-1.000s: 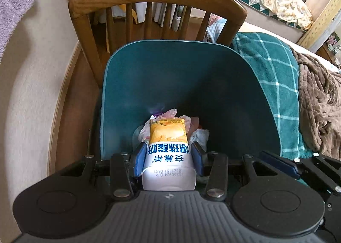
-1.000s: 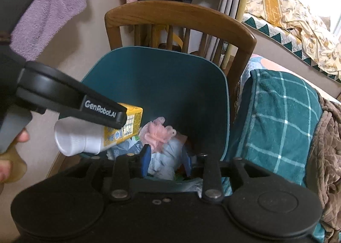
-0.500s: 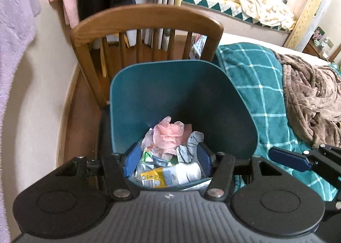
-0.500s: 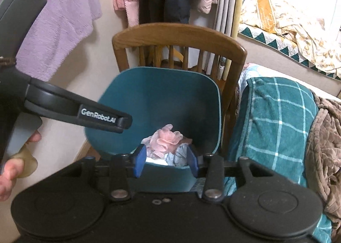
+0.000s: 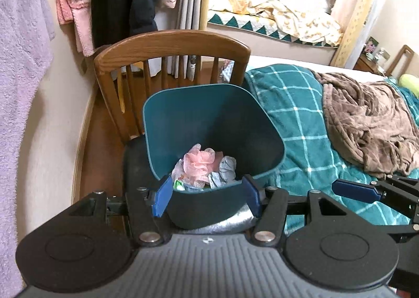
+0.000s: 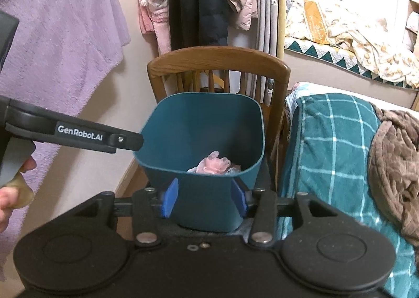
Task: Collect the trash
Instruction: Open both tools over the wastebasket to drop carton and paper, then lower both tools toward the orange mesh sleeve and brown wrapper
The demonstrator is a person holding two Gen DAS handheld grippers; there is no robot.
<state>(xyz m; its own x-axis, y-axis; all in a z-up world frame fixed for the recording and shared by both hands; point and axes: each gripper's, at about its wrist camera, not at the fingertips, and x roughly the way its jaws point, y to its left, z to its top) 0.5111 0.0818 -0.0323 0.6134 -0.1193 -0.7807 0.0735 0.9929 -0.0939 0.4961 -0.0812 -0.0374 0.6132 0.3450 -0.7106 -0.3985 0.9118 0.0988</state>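
Teal bin (image 5: 209, 120) sits on wooden chair (image 5: 170, 44) beside bed for easy drop-in, trash (image 5: 201, 164) piled inside; left tool (image 5: 207, 193) and right tool (image 6: 204, 200) both spread, empty.

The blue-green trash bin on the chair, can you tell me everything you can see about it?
The trash bin is dark teal, looks like smooth plastic, with rounded corners and a thin paler rim. It has no lid and widens toward the top. It stands upright on the dark seat of the wooden chair, beside the checked teal blanket. Inside lie a pink mesh puff and crumpled wrappers. Both grippers are open and empty, not touching it.
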